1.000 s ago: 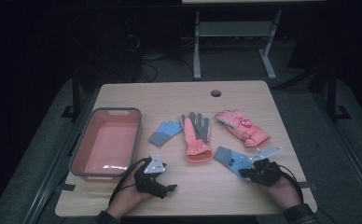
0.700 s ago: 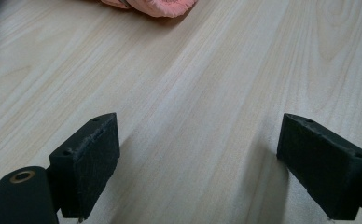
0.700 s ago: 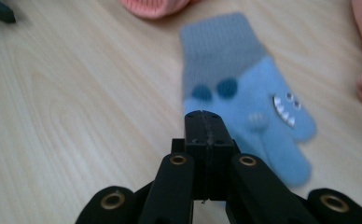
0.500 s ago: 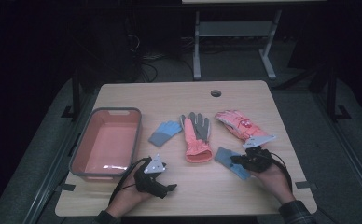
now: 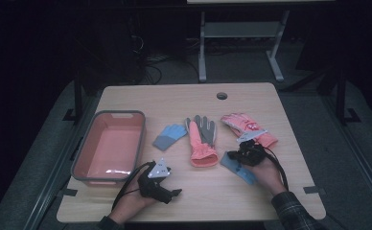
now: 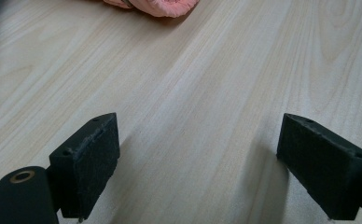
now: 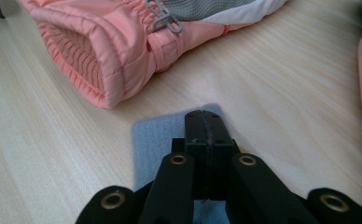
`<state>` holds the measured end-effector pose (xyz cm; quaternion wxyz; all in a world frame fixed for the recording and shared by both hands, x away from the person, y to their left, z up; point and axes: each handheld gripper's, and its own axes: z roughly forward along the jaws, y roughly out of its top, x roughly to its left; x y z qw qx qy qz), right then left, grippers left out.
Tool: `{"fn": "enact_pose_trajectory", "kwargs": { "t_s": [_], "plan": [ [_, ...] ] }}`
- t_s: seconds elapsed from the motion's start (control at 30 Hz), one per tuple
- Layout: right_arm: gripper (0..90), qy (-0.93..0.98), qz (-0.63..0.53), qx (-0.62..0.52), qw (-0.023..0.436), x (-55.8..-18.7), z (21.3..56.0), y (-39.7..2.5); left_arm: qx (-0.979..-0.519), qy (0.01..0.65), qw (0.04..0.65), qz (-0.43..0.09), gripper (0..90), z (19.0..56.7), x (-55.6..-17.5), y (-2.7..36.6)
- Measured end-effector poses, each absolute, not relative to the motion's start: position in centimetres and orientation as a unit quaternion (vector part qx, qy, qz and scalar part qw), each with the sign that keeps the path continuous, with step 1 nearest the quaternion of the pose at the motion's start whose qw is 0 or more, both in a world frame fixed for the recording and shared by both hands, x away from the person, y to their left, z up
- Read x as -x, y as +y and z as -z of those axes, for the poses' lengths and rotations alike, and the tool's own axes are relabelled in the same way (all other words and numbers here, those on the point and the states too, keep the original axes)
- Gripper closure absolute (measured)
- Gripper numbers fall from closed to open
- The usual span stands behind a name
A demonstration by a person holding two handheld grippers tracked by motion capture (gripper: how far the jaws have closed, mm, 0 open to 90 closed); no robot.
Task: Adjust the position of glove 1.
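Observation:
My right gripper is down on a blue glove at the table's near right. In the right gripper view its jaws are pressed together on the glove's grey-blue cuff, so the right gripper is shut on it. A coral glove with a grey palm lies just left, and its ribbed cuff shows close ahead of the jaws. My left gripper rests near the front edge. It is open over bare wood, with nothing between the fingers.
A pink tray with a grey rim stands at the left. A second small blue glove lies beside it, and a pink glove lies at the right. A round cable hole sits near the table's far edge.
My right gripper has moved forward and left, from the blue glove's near-right end onto it. The left gripper has stayed where it was.

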<state>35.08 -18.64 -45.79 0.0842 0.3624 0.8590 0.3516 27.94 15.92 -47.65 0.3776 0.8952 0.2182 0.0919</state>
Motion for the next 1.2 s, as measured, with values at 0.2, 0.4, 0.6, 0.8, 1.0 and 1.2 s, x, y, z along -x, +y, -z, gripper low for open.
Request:
{"fn": "enact_pose_trajectory", "kwargs": {
  "t_s": [0.2,0.4,0.6,0.8,1.0,1.2],
  "plan": [
    [89.8,0.865,-0.353,-0.349,0.075,-34.5,45.8,-18.4,-0.895,0.218,0.378,-0.092,12.3,47.7,-27.9,15.9],
    [89.8,0.871,-0.350,-0.337,0.069,-33.7,45.8,-18.1,-0.895,0.218,0.378,-0.092,12.3,47.7,-27.9,15.9],
    [89.8,0.878,-0.352,-0.319,0.055,-32.3,45.7,-17.5,-0.895,0.218,0.378,-0.092,12.3,47.7,-27.9,15.9],
    [89.8,0.886,-0.355,-0.295,0.043,-31.4,45.7,-16.5,-0.895,0.218,0.377,-0.092,12.3,47.7,-27.9,15.9],
    [89.8,0.896,-0.357,-0.264,0.029,-30.5,45.7,-14.4,-0.895,0.218,0.377,-0.092,12.3,47.7,-27.9,15.9],
    [89.8,0.904,-0.359,-0.233,0.018,-29.8,45.7,-12.9,-0.895,0.218,0.378,-0.092,12.3,47.7,-27.9,15.9]
  ]
}}
